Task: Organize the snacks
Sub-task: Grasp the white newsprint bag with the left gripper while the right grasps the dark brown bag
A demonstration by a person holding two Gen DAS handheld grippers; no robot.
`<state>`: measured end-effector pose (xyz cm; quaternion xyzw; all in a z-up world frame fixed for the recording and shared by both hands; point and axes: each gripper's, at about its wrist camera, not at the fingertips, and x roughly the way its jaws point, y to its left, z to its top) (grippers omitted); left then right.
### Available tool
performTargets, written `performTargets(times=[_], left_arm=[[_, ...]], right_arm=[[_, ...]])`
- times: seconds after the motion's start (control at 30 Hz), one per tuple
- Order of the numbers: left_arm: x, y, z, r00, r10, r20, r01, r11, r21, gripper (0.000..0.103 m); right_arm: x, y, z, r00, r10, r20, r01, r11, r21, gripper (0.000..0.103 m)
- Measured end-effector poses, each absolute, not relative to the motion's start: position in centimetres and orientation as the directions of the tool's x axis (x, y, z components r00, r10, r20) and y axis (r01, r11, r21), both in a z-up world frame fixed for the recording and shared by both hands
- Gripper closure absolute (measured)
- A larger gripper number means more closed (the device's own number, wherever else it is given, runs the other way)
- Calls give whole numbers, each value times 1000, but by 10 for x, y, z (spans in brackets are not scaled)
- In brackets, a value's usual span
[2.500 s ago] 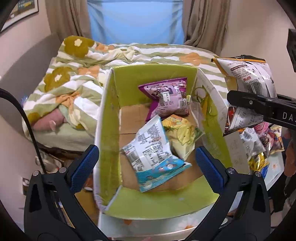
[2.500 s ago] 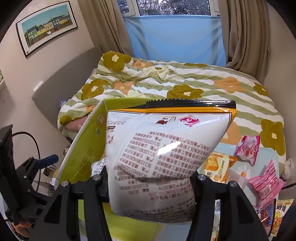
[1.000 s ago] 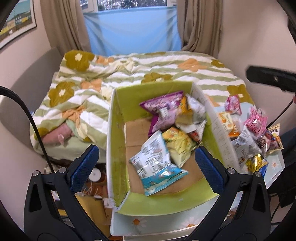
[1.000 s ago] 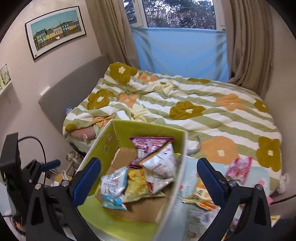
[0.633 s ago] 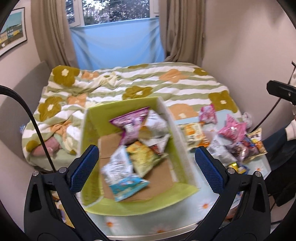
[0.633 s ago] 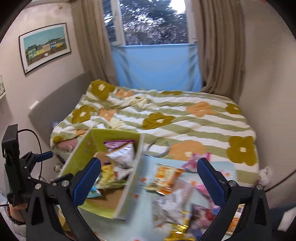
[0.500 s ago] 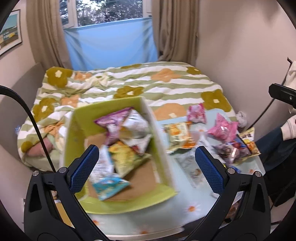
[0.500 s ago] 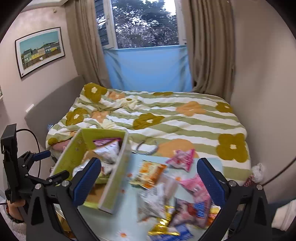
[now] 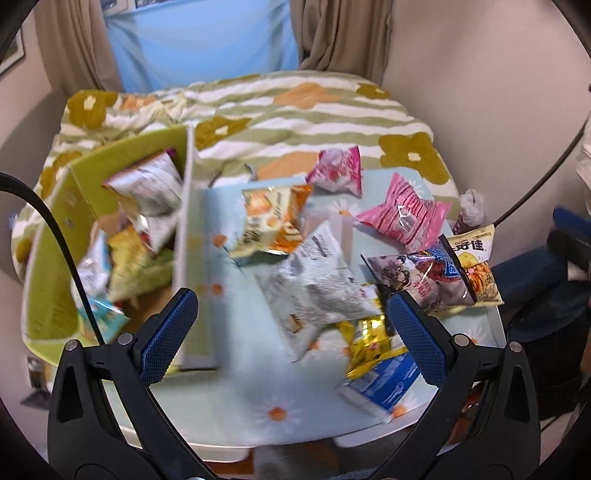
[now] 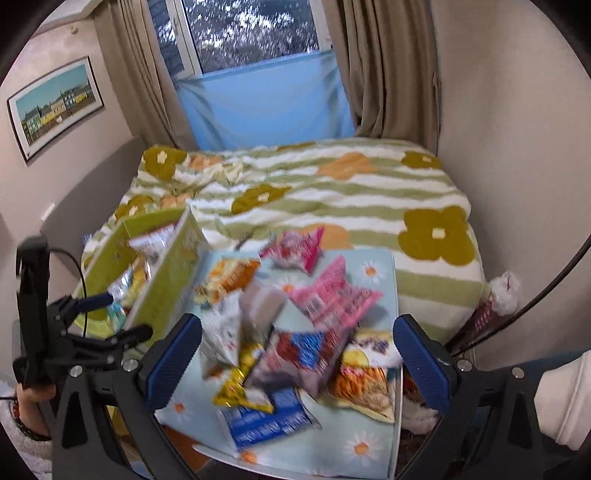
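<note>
A green cardboard box point(image 9: 51, 266) point(image 10: 166, 280) stands at the left of a daisy-print table point(image 9: 229, 398) and holds several snack bags. Loose bags lie to its right: an orange bag point(image 9: 273, 218), a white bag point(image 9: 314, 284), pink bags point(image 9: 402, 214), a blue bag point(image 9: 384, 380) and a gold one point(image 9: 365, 332). My left gripper point(image 9: 291, 328) is open and empty above the table's near edge. My right gripper point(image 10: 295, 358) is open and empty above the loose pile point(image 10: 295, 350). The left gripper also shows in the right wrist view point(image 10: 107, 321), beside the box.
A bed with a green striped flower duvet point(image 10: 332, 199) lies just behind the table. Walls close in at the right, a curtained window point(image 10: 258, 33) is at the back. A cable point(image 9: 59, 236) crosses the left wrist view.
The right gripper let go of the white and orange bag, which now lies in the box. Both grippers then swung right, from over the box to over the loose snacks.
</note>
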<state>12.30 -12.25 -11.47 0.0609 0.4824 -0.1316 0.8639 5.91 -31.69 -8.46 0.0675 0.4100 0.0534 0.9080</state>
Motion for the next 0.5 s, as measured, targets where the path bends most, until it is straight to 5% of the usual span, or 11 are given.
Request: performTargets(times=[0.5], left_arm=[[178,-164,-192,399,-33,-916,150,988,30,0]], right_arm=[[74,-327,-186,524,279,-804,-114,959,258,0]])
